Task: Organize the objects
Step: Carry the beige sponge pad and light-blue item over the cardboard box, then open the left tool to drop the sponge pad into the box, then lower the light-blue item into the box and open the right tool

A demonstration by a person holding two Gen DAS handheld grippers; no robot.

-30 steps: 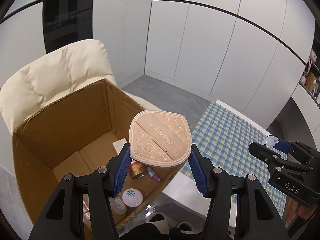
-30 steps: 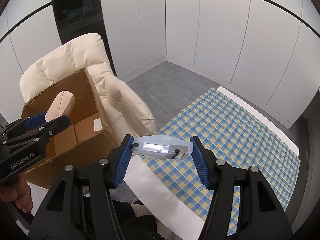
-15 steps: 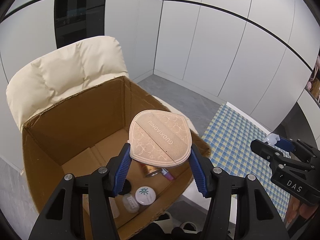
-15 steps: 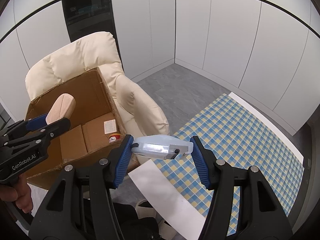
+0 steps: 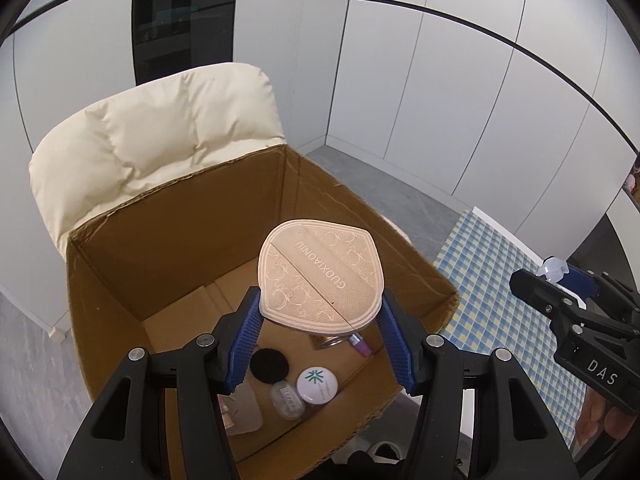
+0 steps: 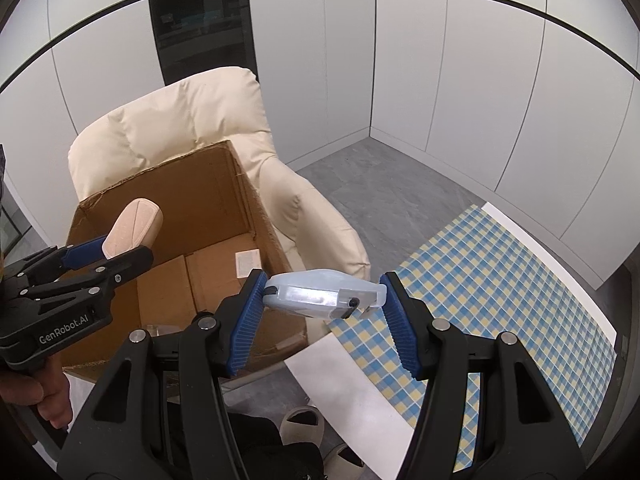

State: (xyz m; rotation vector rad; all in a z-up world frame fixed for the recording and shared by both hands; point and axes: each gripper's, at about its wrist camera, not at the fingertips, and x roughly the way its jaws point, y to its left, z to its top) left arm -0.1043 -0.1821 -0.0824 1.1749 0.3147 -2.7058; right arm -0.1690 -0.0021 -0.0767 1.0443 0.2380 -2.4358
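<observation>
My left gripper [image 5: 318, 338] is shut on a flat tan pouch [image 5: 320, 278] with embossed lettering, held above the open cardboard box [image 5: 168, 240]. In the right wrist view that pouch [image 6: 134, 226] and the left gripper [image 6: 108, 254] hang over the box [image 6: 208, 200]. My right gripper [image 6: 324, 322] is shut on a pale blue translucent plastic case [image 6: 324, 292], to the right of the box, over its near right corner and the floor. From the left wrist view the right gripper [image 5: 560, 284] shows at the right edge.
The box sits on a cream padded armchair [image 5: 160, 128]. On the box floor lie a white round jar [image 5: 318, 384], a black disc [image 5: 269, 366], a small clear container [image 5: 286, 398] and a pink tube [image 5: 360, 345]. A blue-and-yellow checked cloth [image 6: 500, 292] covers the floor at right. Shoes [image 6: 300, 426] show below.
Both grippers have shifted left toward the box with their loads; the box and chair now sit more centred, and more of the box floor shows under the pouch.
</observation>
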